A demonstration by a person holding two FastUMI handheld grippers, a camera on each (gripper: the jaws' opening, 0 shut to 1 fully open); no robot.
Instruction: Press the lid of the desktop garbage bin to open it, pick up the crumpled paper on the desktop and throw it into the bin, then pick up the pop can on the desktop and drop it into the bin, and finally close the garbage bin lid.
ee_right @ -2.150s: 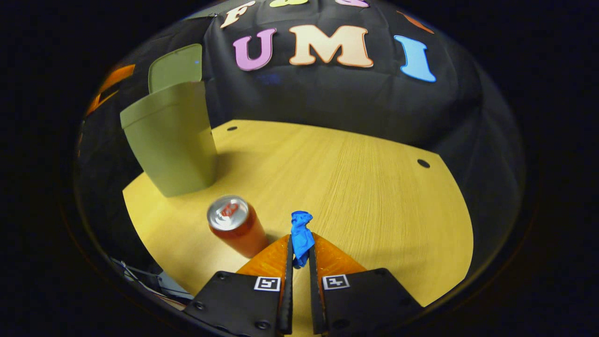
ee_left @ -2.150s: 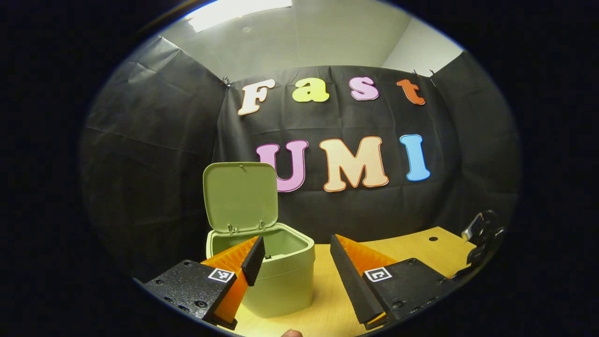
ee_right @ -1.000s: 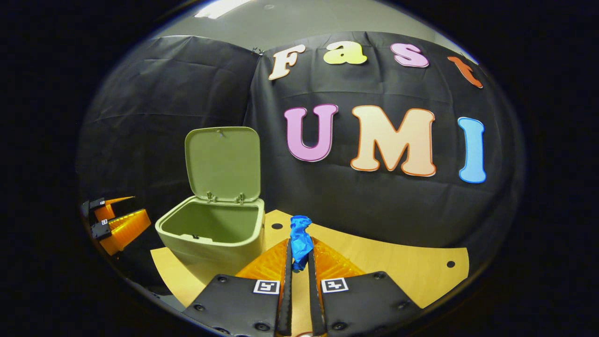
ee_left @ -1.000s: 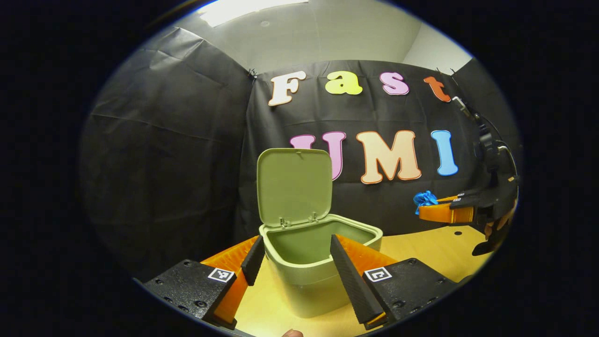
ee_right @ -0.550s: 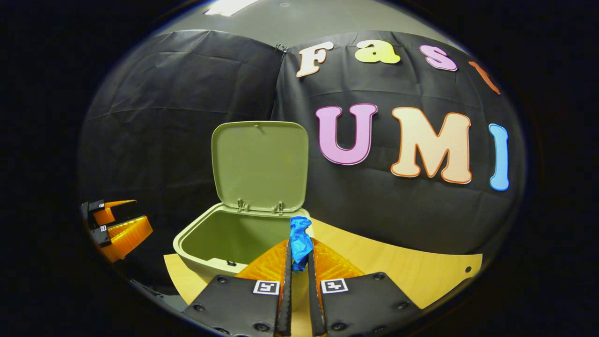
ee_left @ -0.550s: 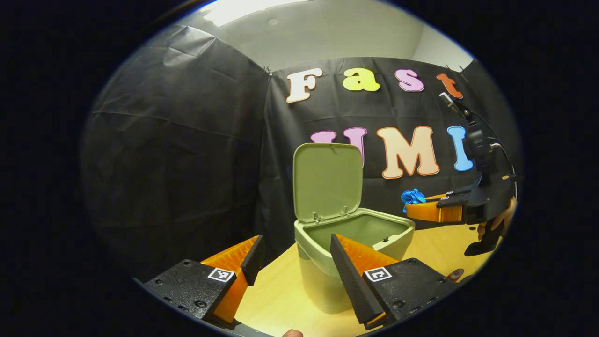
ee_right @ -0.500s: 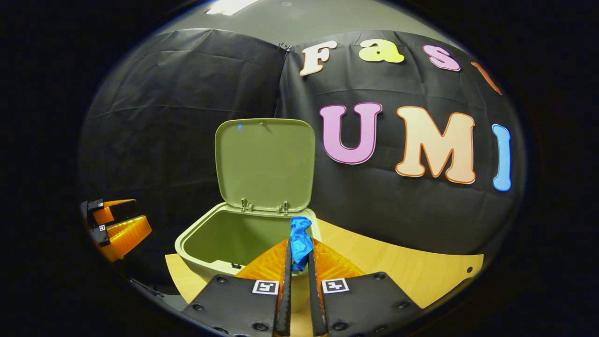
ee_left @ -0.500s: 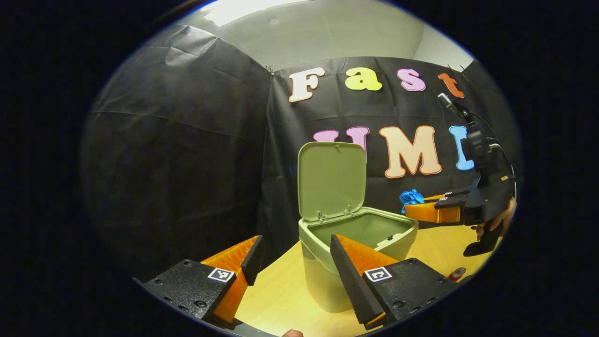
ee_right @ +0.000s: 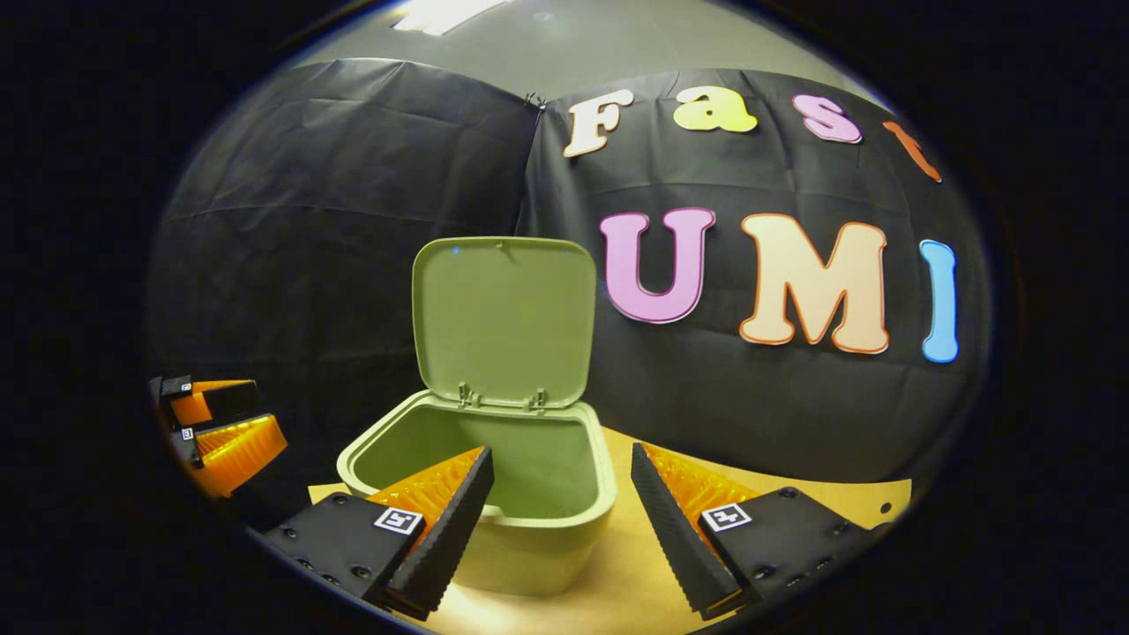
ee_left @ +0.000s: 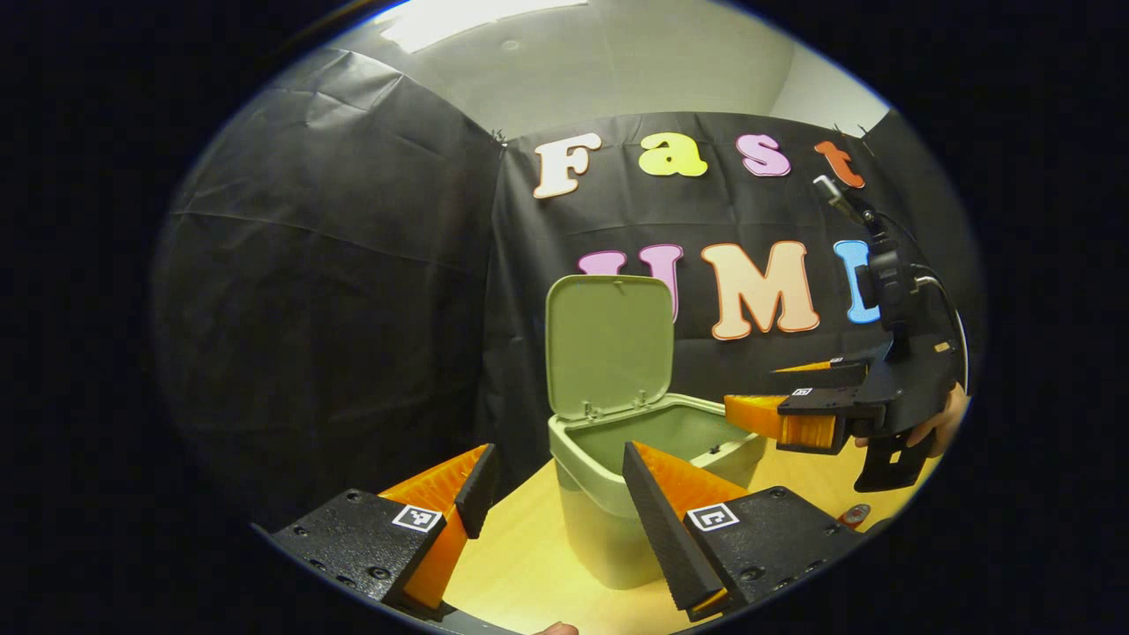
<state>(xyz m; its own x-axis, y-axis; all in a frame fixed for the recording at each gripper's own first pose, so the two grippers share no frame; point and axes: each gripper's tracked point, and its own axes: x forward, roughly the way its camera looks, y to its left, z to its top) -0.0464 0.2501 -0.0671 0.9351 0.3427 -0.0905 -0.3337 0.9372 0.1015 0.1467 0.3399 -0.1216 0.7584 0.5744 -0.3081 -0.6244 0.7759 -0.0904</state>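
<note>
The green bin (ee_right: 529, 520) stands on the wooden table (ee_right: 776, 498) with its lid (ee_right: 504, 319) swung up and back, almost upright on the hinges at the bin's rear rim, in front of the black cloth wall (ee_right: 335, 220).

In the right gripper view, the right gripper (ee_right: 562, 516) hangs just above the bin's open mouth, its jaws spread wide with nothing between them. One finger sits at about 7 o'clock over the bin's inside, the other at about 5 o'clock over the near rim and the table beside it. The inside of the bin that can be seen is plain green wall; I cannot tell where the crumpled paper is. Far off at 9 o'clock in that view the left gripper (ee_right: 216, 423) hangs at the edge.

In the left gripper view, the left gripper (ee_left: 556, 507) is low and near the table edge, jaws wide and holding nothing, with the bin (ee_left: 617, 494) standing just behind them. At about 3 o'clock the right gripper (ee_left: 758, 407) reaches in over the bin's far rim, held by a hand (ee_left: 935, 423). A small reddish bit (ee_left: 852, 514) shows at about 4 o'clock on the table; I cannot tell whether it is the can.
</note>
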